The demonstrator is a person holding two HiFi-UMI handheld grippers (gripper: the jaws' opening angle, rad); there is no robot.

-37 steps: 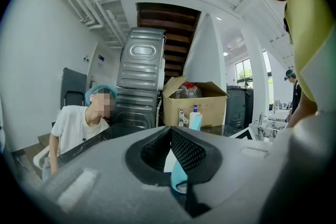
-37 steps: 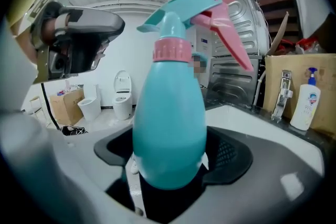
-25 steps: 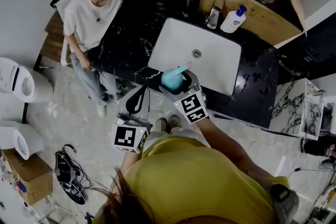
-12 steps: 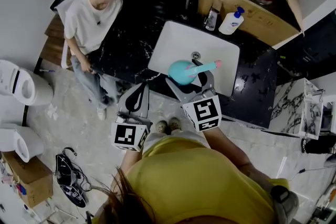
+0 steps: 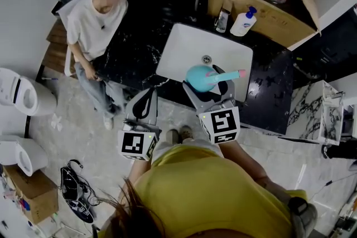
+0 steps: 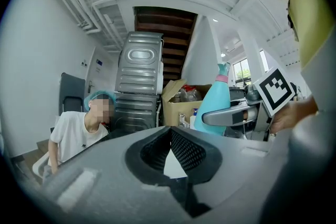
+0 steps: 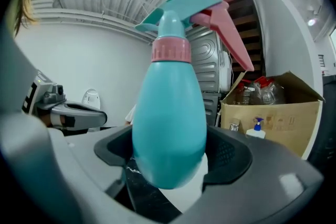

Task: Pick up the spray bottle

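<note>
The spray bottle (image 5: 198, 76) is teal with a pink collar and trigger. It hangs in the air over the front of the white sink (image 5: 184, 44), nozzle pointing right in the head view. My right gripper (image 5: 204, 84) is shut on its round body, and in the right gripper view the bottle (image 7: 170, 113) fills the space between the pads and stands upright. My left gripper (image 5: 148, 98) sits lower left of it, by the counter's front edge, jaws together and holding nothing. The left gripper view shows its own jaws (image 6: 169, 136) closed, with the bottle (image 6: 216, 105) off to the right.
A black marble counter (image 5: 134, 47) surrounds the sink. Behind it stand a white pump bottle (image 5: 244, 22), a small bottle (image 5: 223, 15) and a cardboard box (image 5: 273, 17) of containers. A person in a white shirt (image 5: 95, 17) sits at the left; a toilet (image 5: 22, 92) stands further left.
My right gripper has lifted the spray bottle up from the sink's front edge and carried it right and further over the basin. The left gripper has stayed put.
</note>
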